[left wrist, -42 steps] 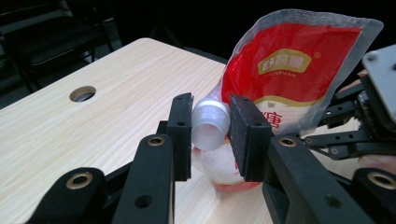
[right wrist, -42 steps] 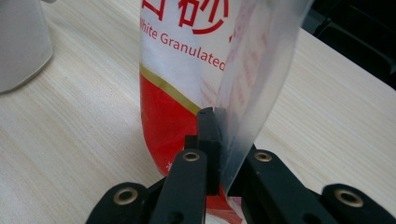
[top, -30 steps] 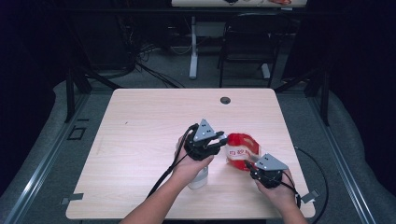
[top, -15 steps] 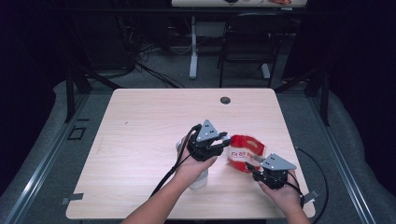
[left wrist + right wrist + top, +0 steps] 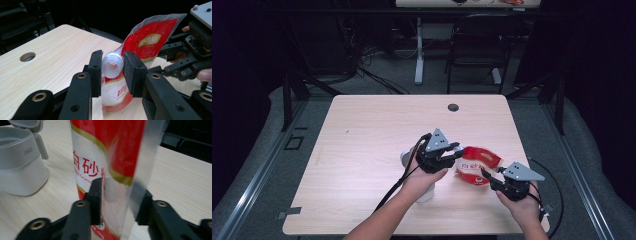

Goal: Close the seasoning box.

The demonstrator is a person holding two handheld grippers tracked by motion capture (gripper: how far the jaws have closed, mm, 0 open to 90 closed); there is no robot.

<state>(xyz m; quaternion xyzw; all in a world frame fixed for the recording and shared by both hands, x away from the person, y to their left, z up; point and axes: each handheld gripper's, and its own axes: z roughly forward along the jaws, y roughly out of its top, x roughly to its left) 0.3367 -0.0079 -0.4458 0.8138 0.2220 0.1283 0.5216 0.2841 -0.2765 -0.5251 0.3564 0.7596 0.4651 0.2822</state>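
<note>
A red and white sugar pouch (image 5: 477,164) hangs between my two grippers above the table. My left gripper (image 5: 113,62) is shut on the pouch's white spout (image 5: 113,65), with a pad pressed on each side; from above, the left gripper (image 5: 455,151) sits mid-table. My right gripper (image 5: 120,192) has just been closing, and its pads now press on the pouch's lower end (image 5: 110,157). In the high view the right gripper (image 5: 490,176) is at the front right. A white container (image 5: 20,170) with its lid flipped open stands beside the pouch.
The white container (image 5: 406,159) stands partly under my left hand. The wooden table (image 5: 362,150) has a round cable hole (image 5: 453,107) near its far edge. Black cables trail off the front edge. A chair and desk legs stand beyond the table.
Both grippers and the pouch have shifted slightly to the right. The right gripper has moved a little farther out toward the table's right edge.
</note>
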